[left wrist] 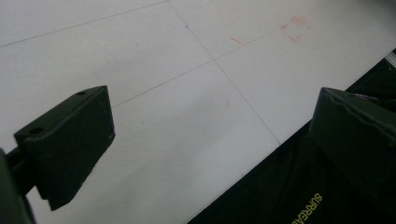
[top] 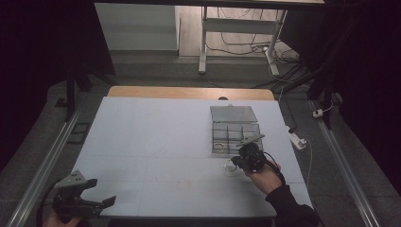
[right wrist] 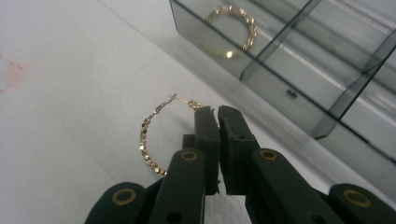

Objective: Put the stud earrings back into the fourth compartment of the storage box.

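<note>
Matte black right claw [right wrist: 218, 114] pinching shut on a beaded gold hoop earring [right wrist: 156, 135], seemingly lying on the white counter [right wrist: 70, 93], beside a smoky clear partitioned box [right wrist: 299, 70] holding another hoop [right wrist: 232, 29], left claw [left wrist: 205, 140] gaping.

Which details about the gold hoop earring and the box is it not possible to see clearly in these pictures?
- Right gripper view: the right gripper is shut on the gold hoop earring; its jaws cover the hoop's right side.
- Same view: the divided box is cut off by the top and right edges; the second hoop inside is dimmed by the tinted wall.
- High view: both hoops are too small.
- Left gripper view: the left gripper is open over the bare table.
</note>
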`<control>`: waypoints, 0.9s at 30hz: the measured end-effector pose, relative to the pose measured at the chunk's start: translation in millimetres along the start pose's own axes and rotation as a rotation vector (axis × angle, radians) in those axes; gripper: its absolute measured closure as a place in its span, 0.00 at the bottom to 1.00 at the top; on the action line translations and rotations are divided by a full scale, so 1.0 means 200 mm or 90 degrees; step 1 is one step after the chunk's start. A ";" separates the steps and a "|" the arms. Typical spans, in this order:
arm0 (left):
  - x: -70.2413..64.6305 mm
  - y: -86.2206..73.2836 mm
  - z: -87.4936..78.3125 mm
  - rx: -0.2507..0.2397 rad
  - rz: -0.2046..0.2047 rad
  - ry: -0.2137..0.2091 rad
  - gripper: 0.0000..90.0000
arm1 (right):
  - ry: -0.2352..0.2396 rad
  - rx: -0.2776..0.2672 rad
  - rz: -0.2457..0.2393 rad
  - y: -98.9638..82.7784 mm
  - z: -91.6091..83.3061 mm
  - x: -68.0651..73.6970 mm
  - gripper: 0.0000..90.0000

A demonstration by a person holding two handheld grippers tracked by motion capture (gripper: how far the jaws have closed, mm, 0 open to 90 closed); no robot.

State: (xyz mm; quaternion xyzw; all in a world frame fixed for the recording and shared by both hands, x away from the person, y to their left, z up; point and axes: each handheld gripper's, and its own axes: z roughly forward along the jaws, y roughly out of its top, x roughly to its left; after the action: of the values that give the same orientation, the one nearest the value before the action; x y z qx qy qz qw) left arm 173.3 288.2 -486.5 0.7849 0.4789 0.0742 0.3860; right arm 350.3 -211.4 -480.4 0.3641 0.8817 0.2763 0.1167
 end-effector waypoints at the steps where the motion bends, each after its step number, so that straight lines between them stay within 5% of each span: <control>1: 0.00 0.00 0.00 0.000 0.000 0.000 0.00 | 0.000 -0.005 -0.001 0.00 -0.01 0.00 0.97; 27: 0.00 0.00 0.00 0.002 -0.001 0.000 0.00 | -0.005 -0.098 0.025 0.10 -0.08 -0.04 0.97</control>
State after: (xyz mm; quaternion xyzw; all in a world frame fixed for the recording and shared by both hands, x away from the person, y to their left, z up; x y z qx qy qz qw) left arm 173.9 288.2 -486.8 0.7851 0.4797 0.0737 0.3849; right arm 361.2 -212.8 -455.2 0.3726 0.8500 0.3442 0.1420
